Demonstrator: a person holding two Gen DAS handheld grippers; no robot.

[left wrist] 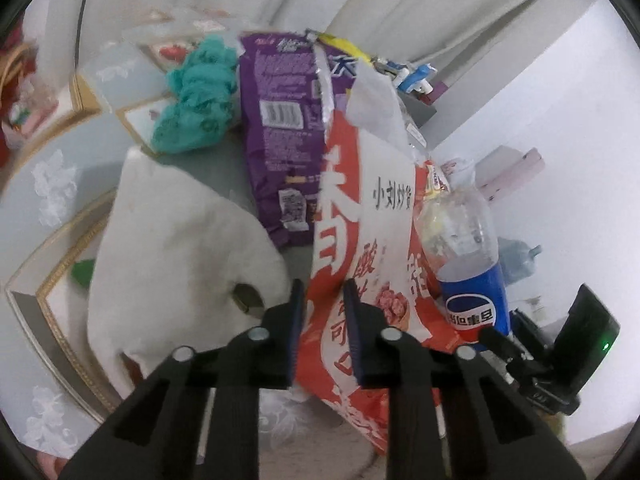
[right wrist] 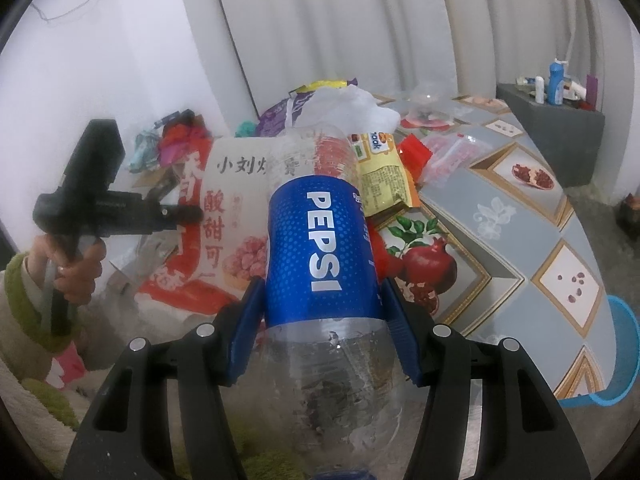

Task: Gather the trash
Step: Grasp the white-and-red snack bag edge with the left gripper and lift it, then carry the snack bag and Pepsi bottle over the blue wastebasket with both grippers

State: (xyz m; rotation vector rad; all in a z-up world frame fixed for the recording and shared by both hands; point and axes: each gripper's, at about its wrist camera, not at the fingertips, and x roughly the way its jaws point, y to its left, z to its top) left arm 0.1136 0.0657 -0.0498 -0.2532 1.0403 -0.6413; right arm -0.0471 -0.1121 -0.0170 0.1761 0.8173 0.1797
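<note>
My left gripper (left wrist: 320, 292) is shut on the lower edge of a red-and-white snack bag (left wrist: 360, 240), which stands up in front of it. The same bag (right wrist: 224, 232) shows in the right wrist view, with the left gripper (right wrist: 188, 212) at its left side. My right gripper (right wrist: 322, 300) is shut on an empty Pepsi bottle (right wrist: 324, 248) with a blue label, held along the fingers. The bottle (left wrist: 468, 264) stands just right of the bag in the left wrist view. A purple snack bag (left wrist: 280, 136) lies behind.
A white cloth (left wrist: 172, 248) and teal crumpled fabric (left wrist: 196, 100) lie left of the bags. A yellow wrapper (right wrist: 380, 176), clear plastic (right wrist: 452, 152) and a white bag (right wrist: 348, 108) lie on the patterned tabletop (right wrist: 520, 200). A blue bucket (right wrist: 620, 360) sits at right.
</note>
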